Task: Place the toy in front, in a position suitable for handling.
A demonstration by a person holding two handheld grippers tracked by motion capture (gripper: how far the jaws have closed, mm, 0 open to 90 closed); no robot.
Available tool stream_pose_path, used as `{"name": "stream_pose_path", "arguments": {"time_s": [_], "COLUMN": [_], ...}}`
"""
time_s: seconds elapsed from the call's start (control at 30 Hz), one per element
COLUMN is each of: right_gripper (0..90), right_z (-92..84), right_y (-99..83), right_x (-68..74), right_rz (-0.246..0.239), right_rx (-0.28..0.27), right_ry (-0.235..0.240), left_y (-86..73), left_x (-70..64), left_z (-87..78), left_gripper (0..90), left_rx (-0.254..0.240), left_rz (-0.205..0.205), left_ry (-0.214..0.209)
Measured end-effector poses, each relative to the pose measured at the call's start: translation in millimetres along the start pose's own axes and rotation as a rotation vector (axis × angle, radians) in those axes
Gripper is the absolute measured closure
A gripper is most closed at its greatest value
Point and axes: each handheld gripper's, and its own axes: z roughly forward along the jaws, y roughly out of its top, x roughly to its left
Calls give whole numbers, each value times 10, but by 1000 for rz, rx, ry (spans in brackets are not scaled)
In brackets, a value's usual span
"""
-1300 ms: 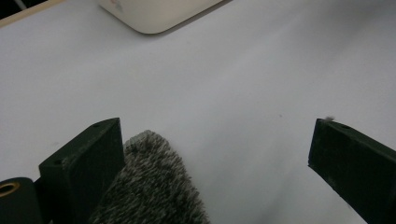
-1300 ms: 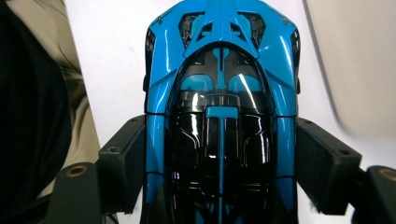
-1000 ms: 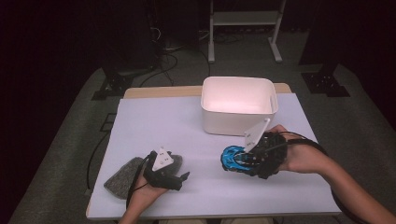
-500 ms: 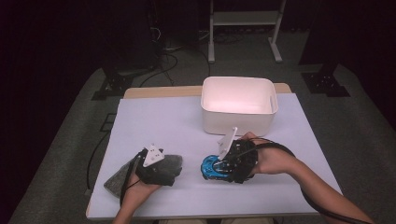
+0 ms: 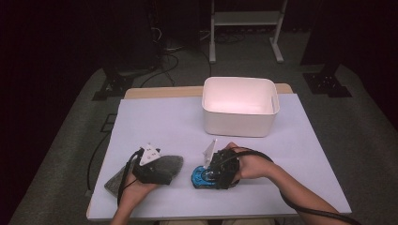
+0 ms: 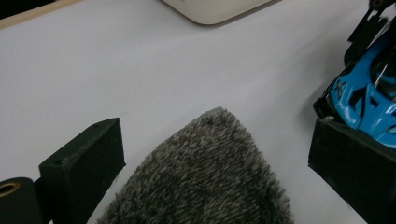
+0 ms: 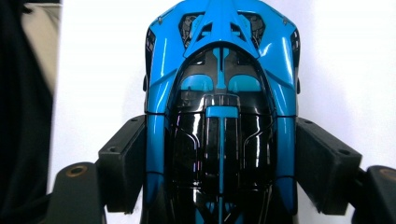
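A blue and black toy car is low over the white table sheet, near the front edge. My right gripper is shut on it. In the right gripper view both pads press the sides of the car, whose nose points away from the camera. Left of it lies a grey fuzzy cloth. My left gripper is over the cloth, open. In the left gripper view the cloth lies between the wide-apart jaws, with the car at the right edge.
A white plastic bin stands at the back right of the table, its corner also in the left gripper view. The table sheet spreads to the left of the bin. Cables trail from both grippers toward the front.
My right gripper has carried the blue car left and downward, toward the front of the table and closer to the grey cloth. The left gripper has stayed about where it was.
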Motion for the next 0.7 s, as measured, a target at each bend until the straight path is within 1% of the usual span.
{"name": "stream_pose_path", "arguments": {"time_s": [0.03,0.07,0.1,0.17,0.27,0.37,0.57,0.7], "right_gripper": [252,252,252,251,250,249,247,248], "right_z": [0,61,61,147,194,197,200,198], "right_y": [0,-16,-16,-37,-55,-72,-95,-105], "right_x": [0,-8,-8,0,5,5,5,6], "right_rz": [0,1,1,-7,0,5,18,17], "right_rx": [0,0,0,17,16,-1,-18,-24], "right_ry": [0,1,1,-7,-6,-6,-5,-7], "left_y": [0,-1,-2,-3,-4,-5,-2,-6], "left_x": [0,2,2,1,-6,-4,-14,-16], "left_z": [0,1,2,4,10,13,13,20], "left_gripper": [28,28,28,28,28,28,28,28], "left_rx": [0,1,2,3,-1,5,7,11], "left_rz": [0,1,1,1,-1,1,3,5], "left_ry": [0,0,0,0,0,-2,-6,-9]}}
